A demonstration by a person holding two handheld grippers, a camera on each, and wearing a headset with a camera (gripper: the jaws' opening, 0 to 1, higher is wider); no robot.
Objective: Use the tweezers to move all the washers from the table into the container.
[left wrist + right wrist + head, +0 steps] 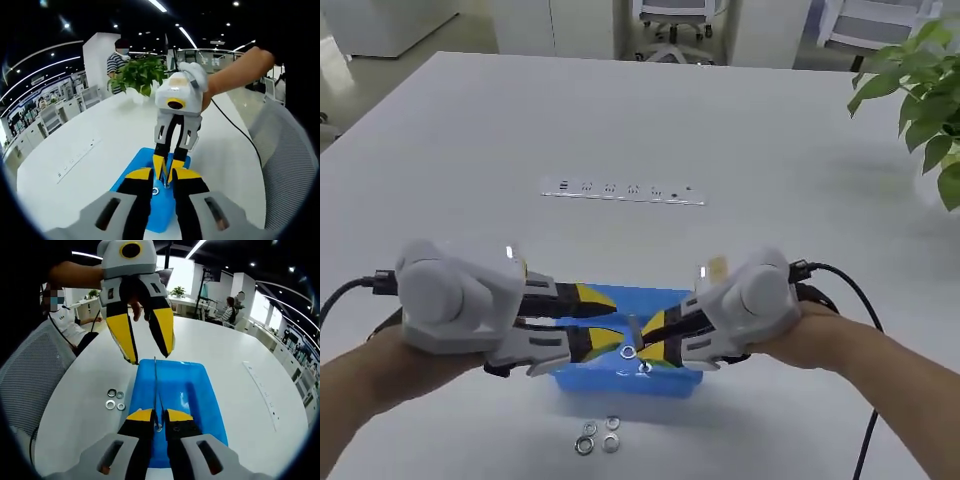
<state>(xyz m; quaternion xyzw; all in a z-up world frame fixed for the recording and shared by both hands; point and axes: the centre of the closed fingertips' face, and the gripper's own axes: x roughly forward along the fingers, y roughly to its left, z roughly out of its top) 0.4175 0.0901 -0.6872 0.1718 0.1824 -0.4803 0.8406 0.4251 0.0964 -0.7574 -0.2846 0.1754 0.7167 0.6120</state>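
Now, right tongs [159, 414] pinch tweezers [155, 385] over container [195, 390]; left tongs [151, 356] opposite, gaping (empty).

A broad white tabletop [720, 130] has a long silver socket strip [620, 190] set flush near its middle. A leafy green plant [925, 100] stands at its right edge, with white swivel office chairs [675, 20] beyond the far side. A grey mesh chair back [285, 150] stands beside the table, and a person in a striped shirt [116, 62] stands behind the plant under white ceiling strip lights [157, 5].

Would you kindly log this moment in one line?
right tongs: shut on thin metal tweezers over blue plastic container | left tongs: open | three metal washers: on white table
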